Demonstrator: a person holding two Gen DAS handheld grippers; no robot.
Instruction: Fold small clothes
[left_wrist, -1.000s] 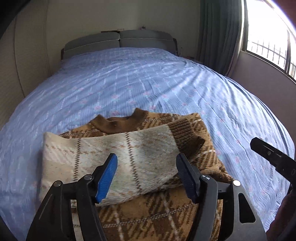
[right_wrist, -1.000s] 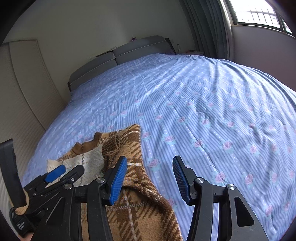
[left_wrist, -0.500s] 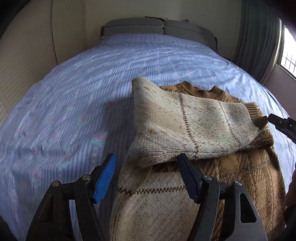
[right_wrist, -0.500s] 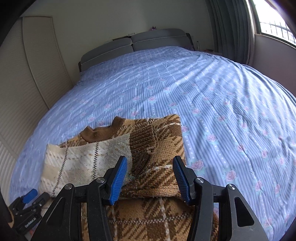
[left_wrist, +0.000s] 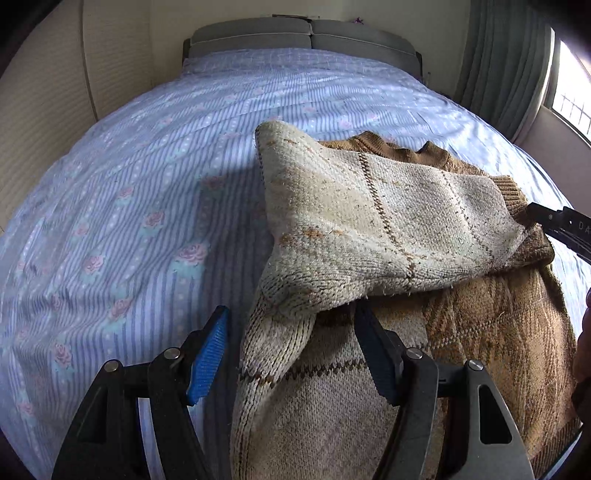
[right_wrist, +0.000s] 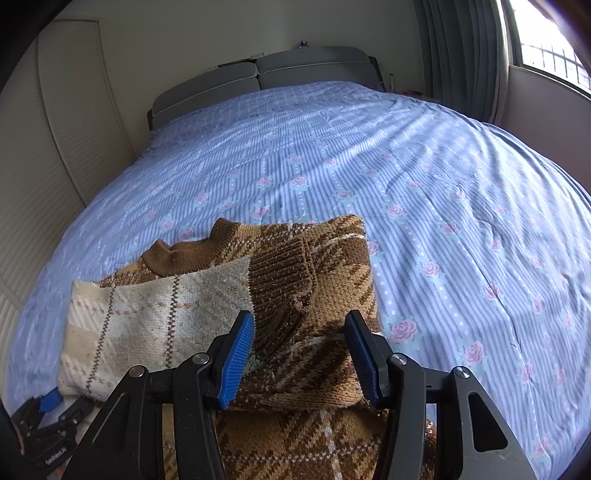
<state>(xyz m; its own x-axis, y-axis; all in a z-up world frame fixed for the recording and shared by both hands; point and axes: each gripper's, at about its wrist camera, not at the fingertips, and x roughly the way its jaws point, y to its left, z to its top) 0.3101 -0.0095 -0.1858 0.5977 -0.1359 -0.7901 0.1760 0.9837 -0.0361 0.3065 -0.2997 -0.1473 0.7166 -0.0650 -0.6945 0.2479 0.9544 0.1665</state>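
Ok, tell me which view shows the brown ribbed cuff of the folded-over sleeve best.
The right wrist view: the brown ribbed cuff lies fully visible on the brown-and-cream plaid knitted sweater, just beyond the open right tool. The left wrist view catches only a foreshortened sliver of the cuff behind the cream sleeve.

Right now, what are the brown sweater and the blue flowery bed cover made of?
The brown and cream checked sweater looks like thick knitted wool or acrylic: visible stitches, ribbed cuff, fuzzy surface. The blue striped rose-print bed cover looks like thin woven cotton, matte, with fine creases.
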